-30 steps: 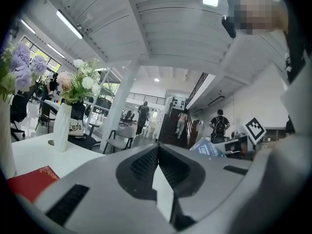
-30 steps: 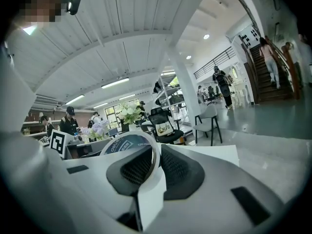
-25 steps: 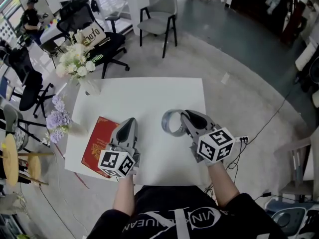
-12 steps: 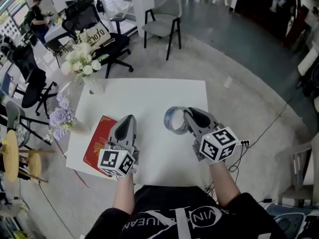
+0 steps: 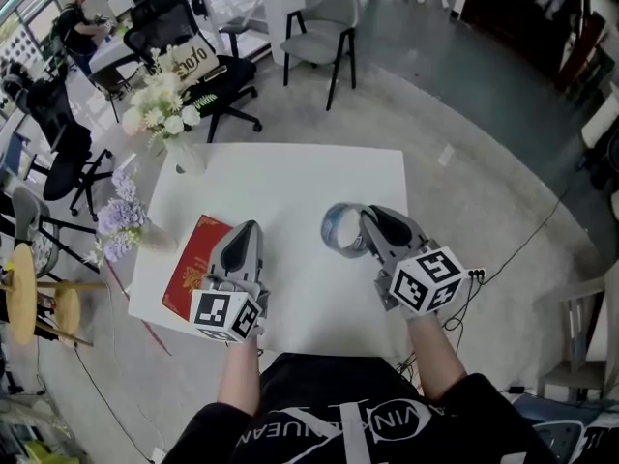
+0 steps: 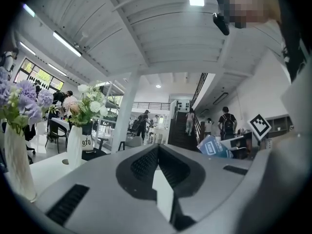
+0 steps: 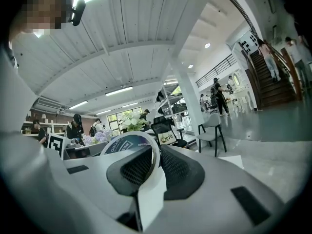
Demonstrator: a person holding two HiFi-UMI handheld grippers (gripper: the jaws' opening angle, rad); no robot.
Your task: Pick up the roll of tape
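Grey-blue roll of tape [image 5: 338, 231]: a wide ring with a printed inner face, standing on edge over the right half of the square white table [image 5: 290, 177], not far from its right edge. In the right gripper view the ring [image 7: 127, 141] rises from between the jaws.
Right gripper [image 5: 359, 224]: clamped on the wall of the ring, with one jaw through the hole and the other against the outside. It points about level, toward the far edge of the table.
Left gripper [image 5: 248, 234]: jaws together with nothing between them, as the left gripper view [image 6: 158, 148] shows. It hangs over the near left part of the table, just beside the red hardcover book [image 5: 193, 276] at the left edge.
Step in hand: lifting the gripped roll. Whether it is already clear of the table surface cannot be told from these views.
Doing it well: keep the squeeze even, since the hold is on one thin wall and the ring could swing about the pads. Raise it straight up with the wrist level, no roll and no jerk.
Risk: loosening the grip would probably let the ring tip or drop back onto the table.
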